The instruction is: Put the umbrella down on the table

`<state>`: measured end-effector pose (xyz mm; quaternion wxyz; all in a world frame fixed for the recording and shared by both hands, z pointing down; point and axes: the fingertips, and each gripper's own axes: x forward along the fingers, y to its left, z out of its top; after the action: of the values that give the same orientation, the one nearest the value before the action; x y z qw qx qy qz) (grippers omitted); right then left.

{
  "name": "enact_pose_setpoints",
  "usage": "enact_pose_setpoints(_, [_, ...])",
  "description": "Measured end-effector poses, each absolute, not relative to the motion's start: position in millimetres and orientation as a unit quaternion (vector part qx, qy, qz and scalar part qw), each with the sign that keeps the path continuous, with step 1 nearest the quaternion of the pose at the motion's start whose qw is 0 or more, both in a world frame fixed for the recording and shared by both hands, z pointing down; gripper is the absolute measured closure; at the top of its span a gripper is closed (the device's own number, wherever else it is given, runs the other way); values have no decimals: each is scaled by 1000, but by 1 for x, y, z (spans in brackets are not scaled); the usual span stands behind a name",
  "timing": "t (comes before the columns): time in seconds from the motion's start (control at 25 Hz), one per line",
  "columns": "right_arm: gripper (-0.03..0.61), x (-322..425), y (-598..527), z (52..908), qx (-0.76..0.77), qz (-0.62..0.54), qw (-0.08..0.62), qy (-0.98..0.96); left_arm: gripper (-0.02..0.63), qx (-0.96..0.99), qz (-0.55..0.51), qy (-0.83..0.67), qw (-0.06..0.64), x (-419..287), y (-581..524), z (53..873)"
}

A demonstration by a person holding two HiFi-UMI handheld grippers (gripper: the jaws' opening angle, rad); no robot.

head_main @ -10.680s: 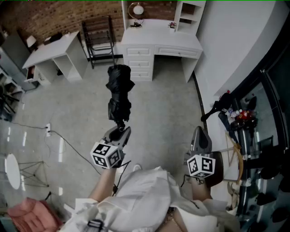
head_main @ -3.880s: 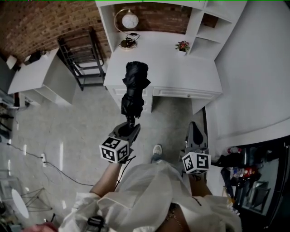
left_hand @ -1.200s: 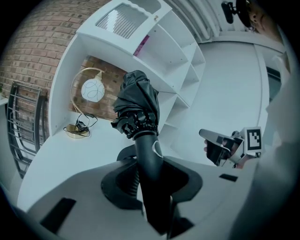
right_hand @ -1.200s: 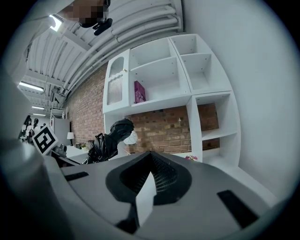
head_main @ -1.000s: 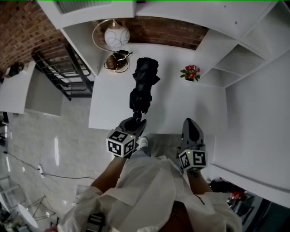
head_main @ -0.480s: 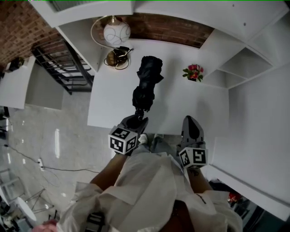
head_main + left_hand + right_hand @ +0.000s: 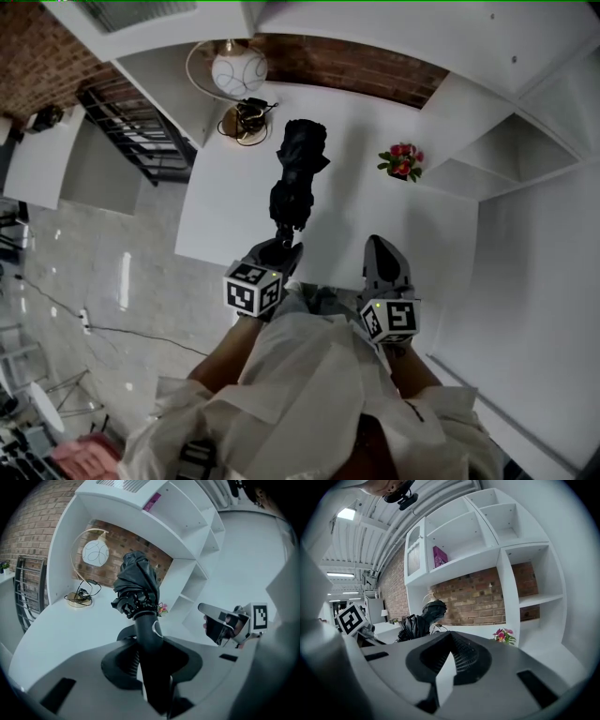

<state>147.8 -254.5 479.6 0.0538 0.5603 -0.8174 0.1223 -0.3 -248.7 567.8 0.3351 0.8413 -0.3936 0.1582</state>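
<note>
A folded black umbrella (image 7: 298, 178) hangs above the white table (image 7: 216, 220), its handle gripped between the jaws of my left gripper (image 7: 284, 246). In the left gripper view the handle (image 7: 149, 637) runs up between the jaws of the left gripper (image 7: 147, 644) and the bundled canopy (image 7: 137, 588) points toward the shelves. My right gripper (image 7: 378, 246) hovers at the table's near edge, to the right of the umbrella. Its jaws are together and hold nothing. The right gripper view shows the right gripper (image 7: 449, 638) and the umbrella (image 7: 419, 618) off to its left.
A globe lamp (image 7: 237, 70) with a cable stands at the table's back left. A small pot of flowers (image 7: 401, 161) sits at the back right. White shelving (image 7: 506, 141) rises along the right, and brick wall (image 7: 356, 80) runs behind. A black rack (image 7: 131, 141) stands left.
I have come from across the room up to the white table. Over the last second both grippers moved forward and a little lower, with the umbrella still held over the tabletop.
</note>
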Motion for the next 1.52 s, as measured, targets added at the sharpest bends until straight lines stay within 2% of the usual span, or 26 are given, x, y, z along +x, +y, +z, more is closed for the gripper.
enact_pose_setpoints(0.6, [561, 147, -276, 556, 566, 169, 111, -799, 489, 796, 221, -379, 417, 22, -240, 653])
enact_pose_setpoints(1.52, [561, 138, -269, 615, 544, 205, 146, -800, 489, 772, 250, -383, 442, 30, -234, 713])
